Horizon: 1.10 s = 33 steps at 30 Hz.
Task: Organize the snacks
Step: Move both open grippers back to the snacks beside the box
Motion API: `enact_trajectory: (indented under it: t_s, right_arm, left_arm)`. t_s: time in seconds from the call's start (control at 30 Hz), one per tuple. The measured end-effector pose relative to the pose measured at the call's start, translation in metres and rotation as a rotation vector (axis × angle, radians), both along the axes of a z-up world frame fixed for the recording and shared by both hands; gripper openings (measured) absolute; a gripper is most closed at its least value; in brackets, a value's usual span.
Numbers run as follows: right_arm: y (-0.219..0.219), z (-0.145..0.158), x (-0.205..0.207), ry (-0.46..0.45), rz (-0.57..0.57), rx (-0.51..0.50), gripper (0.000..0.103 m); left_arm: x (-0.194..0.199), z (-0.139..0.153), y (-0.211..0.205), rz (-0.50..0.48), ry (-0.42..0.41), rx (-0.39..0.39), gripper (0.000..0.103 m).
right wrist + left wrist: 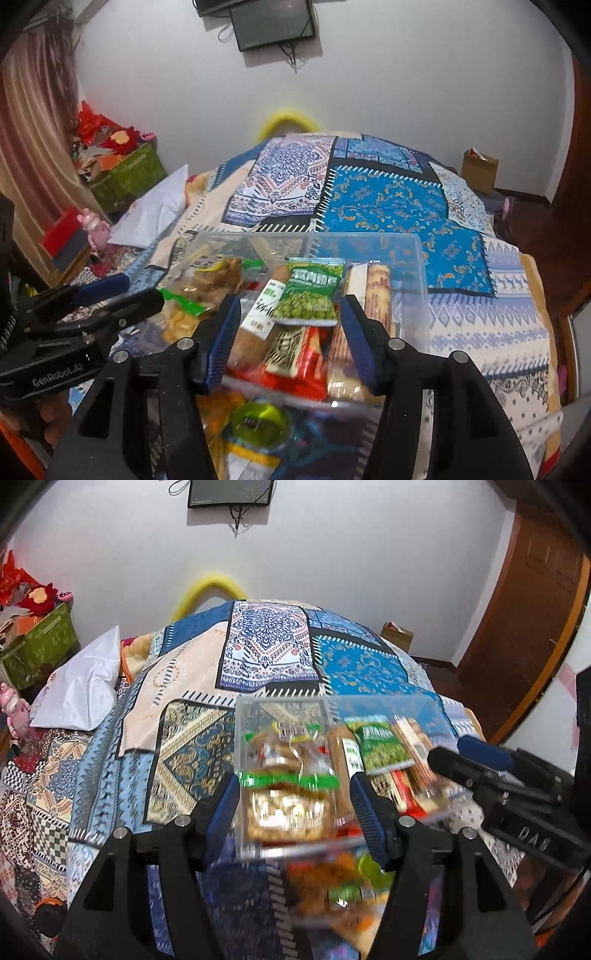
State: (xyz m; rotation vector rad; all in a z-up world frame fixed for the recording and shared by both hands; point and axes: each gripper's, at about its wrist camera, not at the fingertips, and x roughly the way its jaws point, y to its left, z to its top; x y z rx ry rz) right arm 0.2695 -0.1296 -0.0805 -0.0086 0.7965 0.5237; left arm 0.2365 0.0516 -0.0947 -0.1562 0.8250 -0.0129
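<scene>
Two hand-held grippers hang over a clear plastic bin (417,258) of snacks on a bed. The left gripper (295,808), black with ribbed blue pads, has its jaws parted with nothing pressed between them; it hovers above a blurred clear packet of golden-brown biscuits with green trim (291,794) at the bin's left end. The right gripper (288,332), of the same make, is likewise parted and grips nothing, poised above a green bag of peas (310,295), a red wrapper (306,354) and a tall tan patterned packet (376,291) at the bin's right end. More packets and a round yellow-green item (258,421) lie on the near side of the bin. The bin rests on a blue-and-cream patchwork bedspread (388,199); a white pillow (81,686) lies far left, and a dark wall-mounted screen (273,26) hangs on the white wall beyond.
</scene>
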Motion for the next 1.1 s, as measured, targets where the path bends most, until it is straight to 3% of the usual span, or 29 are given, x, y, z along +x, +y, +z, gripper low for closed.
enact_trajectory:
  t_s: [0.3,0.53,0.87,1.1]
  right_arm:
    - [-0.008,-0.008,-0.035,0.003,0.011,-0.015,0.053]
    - [-0.018,-0.038,-0.057,0.081,0.019,-0.023,0.053]
    - [-0.038,-0.073,-0.068,0.184,-0.002,-0.028,0.053]
    - [-0.038,-0.074,-0.078,0.203,0.004,-0.012,0.053]
  left_arm:
    - [-0.043,-0.013,-0.012,-0.040,0.047,-0.007,0.062]
    - [-0.064,-0.035,-0.028,-0.070,0.105,-0.033,0.062]
    - [-0.068,-0.066,-0.063,-0.124,0.182,-0.060,0.062]
    - [-0.072,-0.078,-0.051,-0.089,0.186,-0.068,0.062]
